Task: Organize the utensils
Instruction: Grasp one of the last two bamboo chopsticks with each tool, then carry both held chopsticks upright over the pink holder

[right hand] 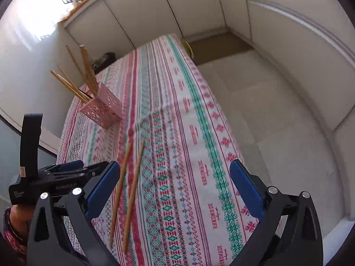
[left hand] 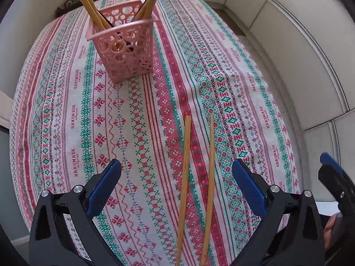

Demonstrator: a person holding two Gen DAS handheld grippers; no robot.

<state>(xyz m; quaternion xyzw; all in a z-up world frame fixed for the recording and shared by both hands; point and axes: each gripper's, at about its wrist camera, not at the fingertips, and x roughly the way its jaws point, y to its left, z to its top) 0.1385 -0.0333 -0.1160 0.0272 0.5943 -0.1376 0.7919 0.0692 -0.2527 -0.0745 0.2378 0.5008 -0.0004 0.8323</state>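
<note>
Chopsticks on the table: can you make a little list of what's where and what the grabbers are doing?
loose chopsticks: two, flat on the tablecloth, side by side, not touching
pink basket: upright, farther back, holds several chopsticks
left gripper: open, empty, above the two loose chopsticks
right gripper: open, empty, loose chopsticks near its left finger
left to do: the two loose chopsticks are not in the basket yet

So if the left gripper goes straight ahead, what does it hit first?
Probably the two chopsticks lying on the cloth between its open fingers; the pink basket stands further on. Height above the cloth is unclear.
</note>
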